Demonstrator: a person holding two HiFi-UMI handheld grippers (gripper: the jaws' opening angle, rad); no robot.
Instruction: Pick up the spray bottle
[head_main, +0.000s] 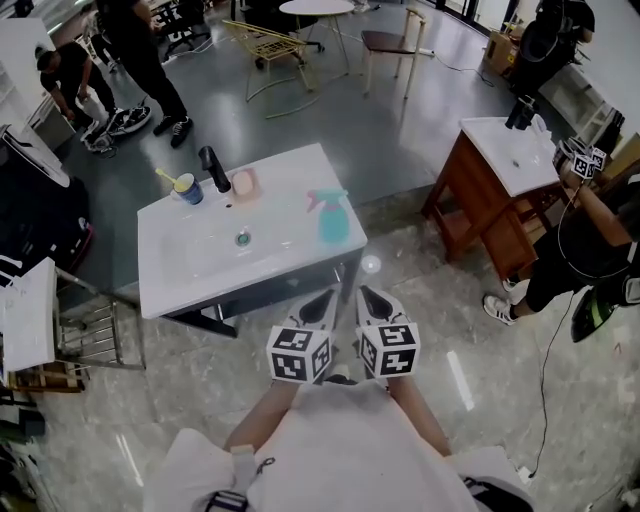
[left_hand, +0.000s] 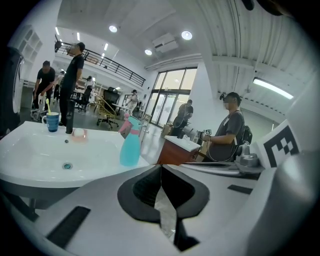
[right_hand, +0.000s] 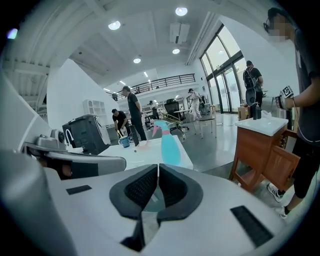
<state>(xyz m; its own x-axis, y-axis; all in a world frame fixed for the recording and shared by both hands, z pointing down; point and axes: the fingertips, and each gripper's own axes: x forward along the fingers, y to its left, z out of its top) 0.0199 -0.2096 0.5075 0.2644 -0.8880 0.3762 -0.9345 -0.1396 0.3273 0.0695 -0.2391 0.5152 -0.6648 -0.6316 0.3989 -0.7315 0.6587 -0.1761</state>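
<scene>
A teal spray bottle (head_main: 331, 216) with a pink collar stands upright near the right edge of the white sink top (head_main: 290, 255). My left gripper (head_main: 324, 297) and right gripper (head_main: 368, 294) hang side by side over the floor just in front of the vanity, short of the bottle. Both are shut with nothing between their pads. In the left gripper view the spray bottle (left_hand: 130, 144) stands beyond and to the left of the left gripper (left_hand: 161, 166). In the right gripper view the spray bottle (right_hand: 170, 142) rises just past the right gripper (right_hand: 158, 166).
On the sink top's back edge are a blue cup (head_main: 187, 189) with a toothbrush, a black faucet (head_main: 214, 168) and a pink soap dish (head_main: 245, 183). A wooden vanity (head_main: 500, 195) and a person (head_main: 590, 250) stand to the right. A metal rack (head_main: 95, 330) is at the left.
</scene>
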